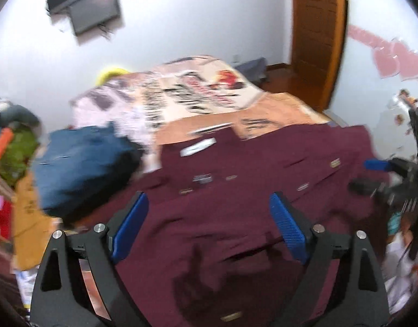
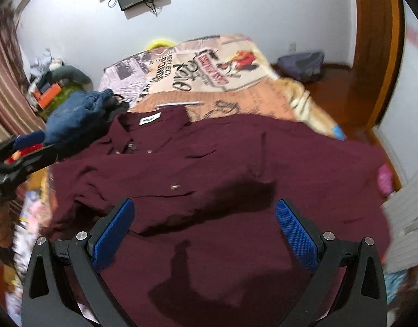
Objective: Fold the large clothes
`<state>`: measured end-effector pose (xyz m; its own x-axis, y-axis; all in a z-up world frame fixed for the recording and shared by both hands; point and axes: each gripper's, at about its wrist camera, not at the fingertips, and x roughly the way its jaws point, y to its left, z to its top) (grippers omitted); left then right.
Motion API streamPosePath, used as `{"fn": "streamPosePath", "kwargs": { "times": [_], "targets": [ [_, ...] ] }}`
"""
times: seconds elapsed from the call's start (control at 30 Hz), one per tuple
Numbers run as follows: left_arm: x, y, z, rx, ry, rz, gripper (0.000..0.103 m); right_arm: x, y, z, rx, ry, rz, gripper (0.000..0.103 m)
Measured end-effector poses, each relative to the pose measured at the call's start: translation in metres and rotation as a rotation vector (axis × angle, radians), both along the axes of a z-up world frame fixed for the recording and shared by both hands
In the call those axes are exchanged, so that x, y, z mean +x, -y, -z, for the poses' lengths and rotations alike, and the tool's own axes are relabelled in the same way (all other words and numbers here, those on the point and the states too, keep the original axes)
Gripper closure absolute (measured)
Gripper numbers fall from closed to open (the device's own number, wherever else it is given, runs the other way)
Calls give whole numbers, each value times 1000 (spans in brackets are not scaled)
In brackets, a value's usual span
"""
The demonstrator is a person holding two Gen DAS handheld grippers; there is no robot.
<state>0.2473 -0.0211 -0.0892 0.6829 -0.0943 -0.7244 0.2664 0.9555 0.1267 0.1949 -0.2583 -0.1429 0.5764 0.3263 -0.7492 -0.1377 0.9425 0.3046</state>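
Note:
A large maroon button-up shirt [image 1: 236, 190] [image 2: 209, 169] lies spread front-up on the bed, its collar with a white label [image 2: 150, 119] toward the far side. My left gripper [image 1: 209, 201] hangs above the shirt's lower part, jaws wide open, nothing between the blue pads. In the right wrist view my right gripper [image 2: 204, 207] is also wide open over the shirt's body, and it holds nothing. The other gripper shows at the right edge [image 1: 386, 174] of the left view and at the left edge [image 2: 15, 150] of the right view.
A crumpled blue garment [image 1: 83, 169] [image 2: 78, 117] lies beside the collar at the left. The bed carries a printed blanket [image 2: 203, 68] beyond the shirt. Cluttered things [image 1: 9, 147] fill the left side. A wooden door [image 2: 378, 41] and a dark bag [image 2: 301, 62] stand at the right.

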Motion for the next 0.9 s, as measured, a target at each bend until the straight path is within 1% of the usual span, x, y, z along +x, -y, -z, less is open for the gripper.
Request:
{"fn": "streamPosePath", "kwargs": {
  "times": [0.07, 0.1, 0.17, 0.23, 0.33, 0.43, 0.5, 0.53, 0.6, 0.67, 0.73, 0.77, 0.8, 0.83, 0.9],
  "targets": [
    [-11, -32, 6, 40, -3, -49, 12, 4, 1, 10, 45, -43, 14, 1],
    [-15, -45, 10, 42, -14, -70, 11, 7, 2, 16, 63, -64, 25, 4],
    [-27, -76, 24, 26, -57, -117, 10, 9, 5, 22, 79, -79, 56, 8],
    [-38, -104, 41, 5, -105, -157, 10, 12, 9, 24, 93, -82, 91, 9],
    [-55, -135, 64, -8, -164, -201, 10, 20, 15, 27, 74, -87, 156, 14],
    [-79, -160, 82, -53, -210, -234, 10, 27, 15, 27, 30, -66, 206, 22],
    [-92, -173, 95, -85, -243, -253, 10, 29, 13, 25, -6, -43, 222, 34],
    [-99, -176, 100, -91, -251, -261, 10, 31, 12, 24, -21, -35, 224, 38],
    [-110, -186, 110, -107, -269, -282, 10, 33, 11, 23, -37, -23, 224, 52],
    [-118, -192, 121, -134, -288, -297, 10, 34, 8, 21, -50, -13, 217, 58],
    [-123, -195, 131, -147, -307, -309, 10, 35, 5, 16, -68, 9, 211, 61],
    [-124, -195, 136, -147, -320, -314, 10, 36, 3, 14, -74, 16, 208, 66],
    [-123, -194, 141, -142, -326, -315, 10, 36, 2, 9, -81, 30, 202, 81],
    [-122, -193, 147, -131, -327, -316, 10, 38, 2, 4, -71, 34, 192, 86],
    [-117, -191, 155, -125, -333, -331, 10, 44, 2, -6, -21, 34, 157, 92]
  ]
}}
